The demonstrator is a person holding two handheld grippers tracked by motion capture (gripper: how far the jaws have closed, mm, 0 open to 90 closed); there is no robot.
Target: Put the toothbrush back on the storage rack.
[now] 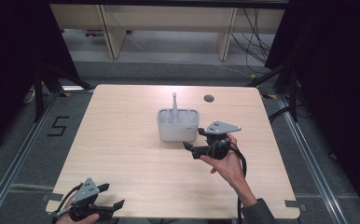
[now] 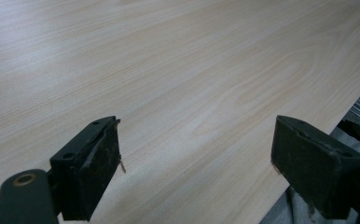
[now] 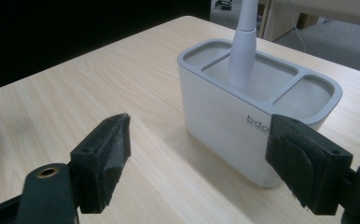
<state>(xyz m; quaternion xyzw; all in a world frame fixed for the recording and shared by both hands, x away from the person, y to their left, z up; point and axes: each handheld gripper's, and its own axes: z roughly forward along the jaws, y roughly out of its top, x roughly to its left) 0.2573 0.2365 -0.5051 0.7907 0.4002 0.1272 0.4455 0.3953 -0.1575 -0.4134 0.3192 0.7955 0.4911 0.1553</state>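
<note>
A white caddy with a grey rim stands at the middle of the wooden table. A grey utensil handle sticks upright out of one of its compartments. My right gripper is just right of the caddy, pointing at it, open and empty. In the right gripper view the caddy is close ahead between the jaws, and the handle rises from its long middle compartment. My left gripper rests at the table's near left corner, open and empty. The left gripper view has the jaws wide over bare wood.
A round cable hole sits in the table behind the caddy. The floor beside the table's left edge carries a "5" mark. Pale desks and loose cables stand beyond the far edge. Dark curtains flank both sides.
</note>
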